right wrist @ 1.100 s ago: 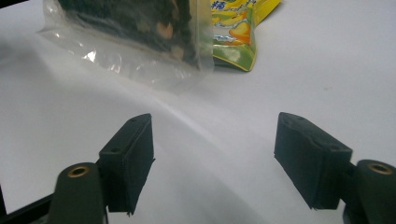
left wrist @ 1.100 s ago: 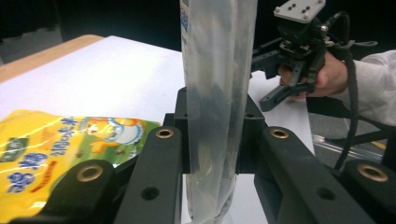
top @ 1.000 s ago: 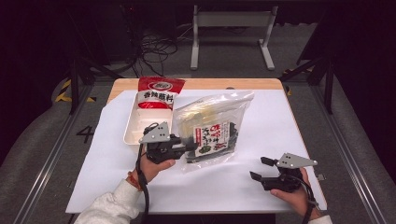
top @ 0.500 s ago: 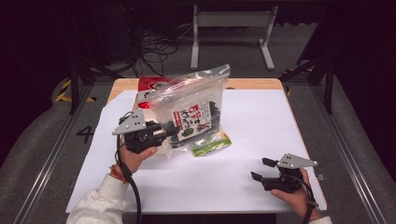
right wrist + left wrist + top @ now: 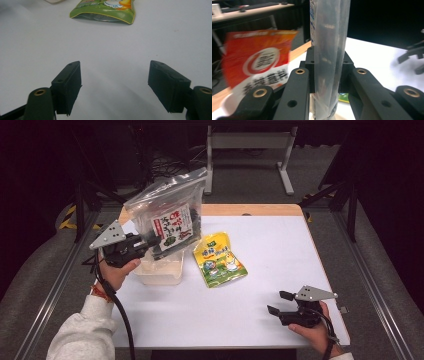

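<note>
L gripper [image 5: 150,241], at the L side of the desk [image 5: 280,245] in the high view, has its fingers [image 5: 310,67] clenched on the lower edge of a clear plastic bag [image 5: 170,215]. Bag is off the desk, held up in the air & tilted, top end pointing up and away from the person. Inside it: dark contents w/ a white/red/green printed label. In the L gripper view the bag's clear film [image 5: 329,50] runs upright between the two pads, pinched from both sides. A red & white packet [image 5: 258,60] shows blurred just beside that gripper on the L of that view. Under the raised bag in the high view sits a pale translucent pouch or tub [image 5: 160,270] on the desk; can't tell which. A yellow-green snack pouch [image 5: 219,260] lies flat near desk centre, just R of the lifted bag, not touching it; its bottom edge also shows at the top of the R gripper view [image 5: 105,12]. R gripper [image 5: 281,303] rests at the near R part of the desk, well apart from the bag, fingers [image 5: 67,82] released & spread wide, only bare white desk between them.
</note>
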`<state>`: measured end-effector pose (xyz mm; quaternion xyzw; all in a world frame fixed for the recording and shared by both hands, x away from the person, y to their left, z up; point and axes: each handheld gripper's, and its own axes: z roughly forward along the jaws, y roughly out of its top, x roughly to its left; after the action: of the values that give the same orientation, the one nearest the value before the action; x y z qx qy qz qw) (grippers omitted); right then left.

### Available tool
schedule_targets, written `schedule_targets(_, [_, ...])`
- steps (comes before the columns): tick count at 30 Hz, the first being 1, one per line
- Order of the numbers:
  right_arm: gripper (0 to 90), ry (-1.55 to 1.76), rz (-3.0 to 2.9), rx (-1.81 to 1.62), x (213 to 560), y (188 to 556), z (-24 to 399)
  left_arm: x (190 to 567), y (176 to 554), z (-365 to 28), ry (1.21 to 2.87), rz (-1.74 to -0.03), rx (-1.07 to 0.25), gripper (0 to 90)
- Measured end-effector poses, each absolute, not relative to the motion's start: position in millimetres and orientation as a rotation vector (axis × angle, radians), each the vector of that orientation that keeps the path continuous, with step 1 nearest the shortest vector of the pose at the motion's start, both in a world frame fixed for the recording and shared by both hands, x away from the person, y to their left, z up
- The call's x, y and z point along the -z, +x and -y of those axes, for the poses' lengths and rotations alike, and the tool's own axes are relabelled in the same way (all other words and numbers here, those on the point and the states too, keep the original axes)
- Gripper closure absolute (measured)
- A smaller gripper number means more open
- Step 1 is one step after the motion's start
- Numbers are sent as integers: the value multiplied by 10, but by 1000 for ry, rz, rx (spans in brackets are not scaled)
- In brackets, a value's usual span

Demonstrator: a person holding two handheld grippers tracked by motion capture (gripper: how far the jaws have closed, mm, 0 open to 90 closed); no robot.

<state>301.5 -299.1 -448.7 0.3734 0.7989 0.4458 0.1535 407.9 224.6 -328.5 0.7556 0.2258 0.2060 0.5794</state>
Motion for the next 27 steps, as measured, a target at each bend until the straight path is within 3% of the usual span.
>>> schedule_targets(12, [266, 1063, -2306, -1274, 4505, 2999, 2988, 3455, 4284, -2547, 1810, -665, -572, 768])
schedule_targets(27, [259, 1055, -2325, -1264, 4519, 2994, 2976, 3583, 4388, -2469, 1848, -676, -537, 766])
